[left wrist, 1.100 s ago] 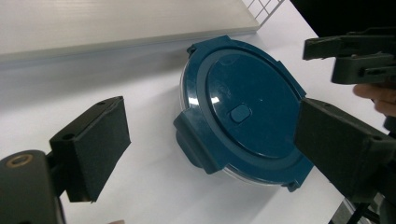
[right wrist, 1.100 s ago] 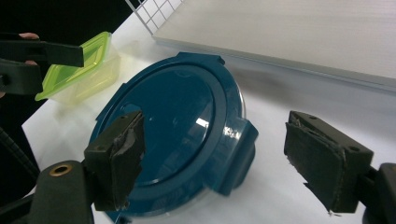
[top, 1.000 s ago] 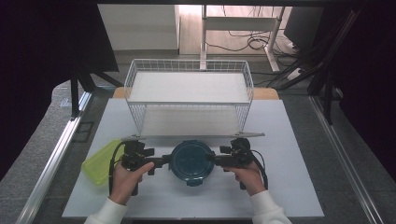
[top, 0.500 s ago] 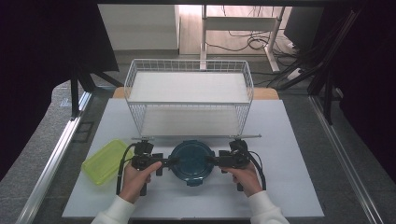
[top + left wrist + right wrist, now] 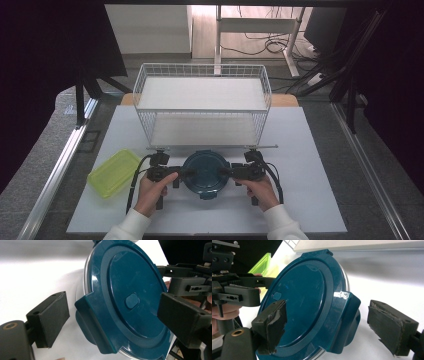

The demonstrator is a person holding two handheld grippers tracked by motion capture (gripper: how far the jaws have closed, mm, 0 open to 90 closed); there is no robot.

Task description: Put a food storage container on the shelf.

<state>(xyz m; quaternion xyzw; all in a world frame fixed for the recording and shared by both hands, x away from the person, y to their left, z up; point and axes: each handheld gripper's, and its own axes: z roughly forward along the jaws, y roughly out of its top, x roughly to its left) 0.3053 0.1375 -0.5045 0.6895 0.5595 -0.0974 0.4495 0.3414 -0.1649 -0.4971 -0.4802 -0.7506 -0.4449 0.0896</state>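
Two hand-held grippers flanked a round dark-blue plastic container lid near the front of the white table: the left gripper and the right gripper each had jaws parted around a side latch tab (one jaw above, one below, neither clamped). Left of them lay a yellow-green rectangular plastic box, well apart. Farther back stood a white wire two-tier rack.
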